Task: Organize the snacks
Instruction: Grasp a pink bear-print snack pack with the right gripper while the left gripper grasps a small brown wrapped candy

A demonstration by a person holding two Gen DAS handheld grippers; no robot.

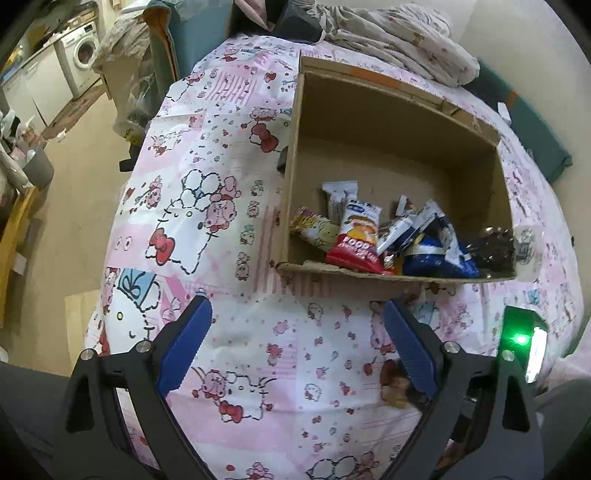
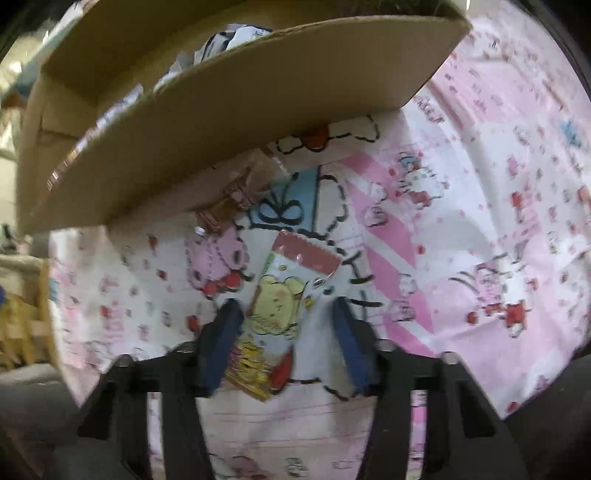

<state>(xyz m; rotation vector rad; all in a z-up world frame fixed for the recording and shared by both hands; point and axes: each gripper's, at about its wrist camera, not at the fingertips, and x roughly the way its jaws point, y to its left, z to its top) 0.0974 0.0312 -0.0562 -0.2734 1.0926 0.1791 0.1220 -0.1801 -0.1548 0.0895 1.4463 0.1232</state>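
A cardboard box [image 1: 369, 275] lies open on the pink cartoon-print sheet [image 1: 229, 184] and holds several snack packets, among them a red one [image 1: 354, 240] and a blue one [image 1: 436, 258]. My left gripper [image 1: 295, 300] hovers open over the sheet in front of the box, with nothing between its fingers. A small brown snack [image 1: 393, 384] lies by its right finger. In the right wrist view, a packet with a yellow cartoon character [image 2: 280, 291] lies on the sheet between the fingers of my right gripper [image 2: 286, 314]. The jaws stand partly apart, with a gap on the right side. The box [image 2: 258, 110] is just beyond.
A clear-wrapped snack [image 2: 236, 199] lies at the box's near edge. Crumpled bedding [image 1: 399, 33] is piled behind the box. The bed drops to the floor [image 1: 74, 184] on the left, with a washing machine [image 1: 83, 55] far off. A green light [image 1: 521, 338] glows at the right.
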